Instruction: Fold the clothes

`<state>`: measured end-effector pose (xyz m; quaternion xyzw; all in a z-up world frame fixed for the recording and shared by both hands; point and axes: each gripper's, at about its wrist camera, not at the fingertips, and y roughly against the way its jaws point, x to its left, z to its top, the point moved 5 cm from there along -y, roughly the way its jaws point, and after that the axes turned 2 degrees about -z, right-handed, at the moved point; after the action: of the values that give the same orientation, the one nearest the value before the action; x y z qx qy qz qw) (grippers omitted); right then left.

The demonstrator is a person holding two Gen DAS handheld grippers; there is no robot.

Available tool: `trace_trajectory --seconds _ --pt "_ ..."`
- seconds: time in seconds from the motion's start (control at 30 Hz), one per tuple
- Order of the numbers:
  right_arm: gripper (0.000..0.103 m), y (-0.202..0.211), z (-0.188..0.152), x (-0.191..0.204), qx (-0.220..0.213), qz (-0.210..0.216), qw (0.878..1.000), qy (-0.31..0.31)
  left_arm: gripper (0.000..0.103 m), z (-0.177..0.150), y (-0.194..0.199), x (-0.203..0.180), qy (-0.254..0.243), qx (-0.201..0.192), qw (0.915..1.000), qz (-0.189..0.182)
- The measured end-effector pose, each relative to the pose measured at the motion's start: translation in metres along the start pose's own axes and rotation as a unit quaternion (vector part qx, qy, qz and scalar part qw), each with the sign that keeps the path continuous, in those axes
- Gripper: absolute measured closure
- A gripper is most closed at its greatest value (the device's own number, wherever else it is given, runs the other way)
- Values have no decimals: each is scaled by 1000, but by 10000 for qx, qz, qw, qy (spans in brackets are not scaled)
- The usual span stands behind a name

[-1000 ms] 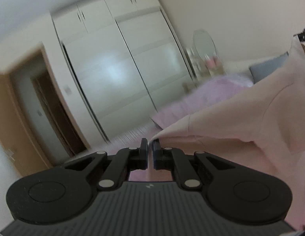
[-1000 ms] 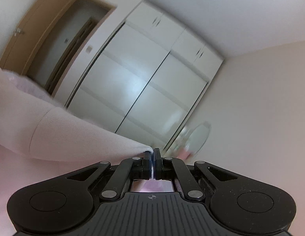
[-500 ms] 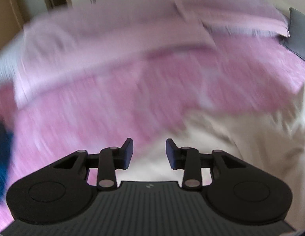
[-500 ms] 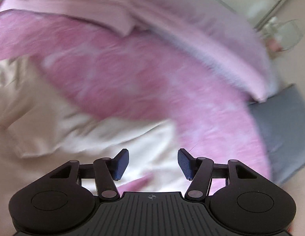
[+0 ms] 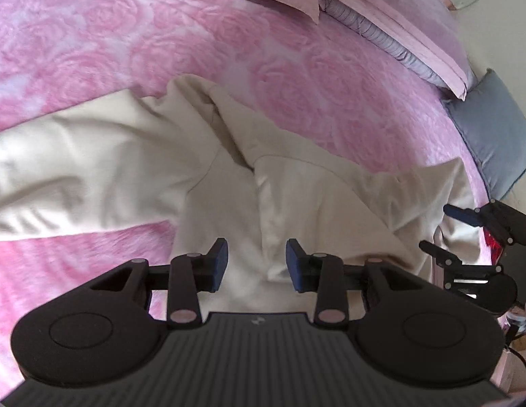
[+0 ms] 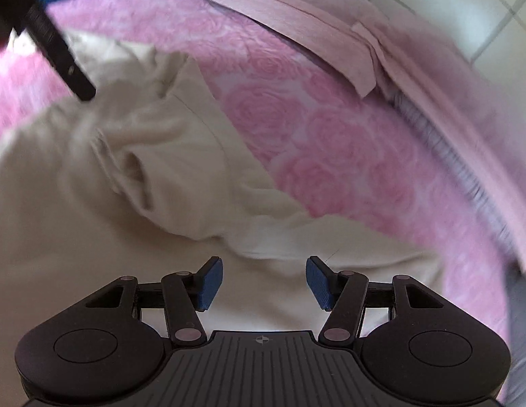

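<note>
1. A garment lies spread and rumpled on the bed.
2. Pillows lie at the bed's far edge, behind the garment.
3. A cushion sits at the bed's right, beside the pillows.
4. Both grippers hang above the garment's near part, the right gripper to the right of the left gripper.

Text: none I can read.
Mark on my left tongs: small pale emblem, illegible.
Mark on my right tongs: crosshair circle.
</note>
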<state>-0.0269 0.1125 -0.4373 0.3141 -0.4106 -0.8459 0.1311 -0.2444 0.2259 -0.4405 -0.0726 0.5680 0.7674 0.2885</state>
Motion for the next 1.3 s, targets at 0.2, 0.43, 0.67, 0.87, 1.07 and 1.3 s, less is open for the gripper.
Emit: trace_trajectory --seconds 0.2,0.43,0.67,0.87,1.07,1.3 --pt "45 -37 -11 8 -259 -347 9827 1799 71 3 -40 1 367 336 9986 -167" --pt "100 -68 13 -49 -468 42 9981 410 97 57 -52 -15 114 -13 9992 -384" --pt "41 -95 31 -185 -89 -1 9440 -3299 93 181 -20 -27 328 -1812 9828 -152" --pt "29 -59 -40 -192 286 20 8855 -4638 86 145 -15 -6 -199 -1449 9858 825" --pt "29 18 -147 -158 693 57 7824 -6189 86 56 -9 9 -88 -649 9938 895" --pt "29 112 -196 -51 1112 417 7371 -6652 86 -20 20 8 -196 -161 9977 624"
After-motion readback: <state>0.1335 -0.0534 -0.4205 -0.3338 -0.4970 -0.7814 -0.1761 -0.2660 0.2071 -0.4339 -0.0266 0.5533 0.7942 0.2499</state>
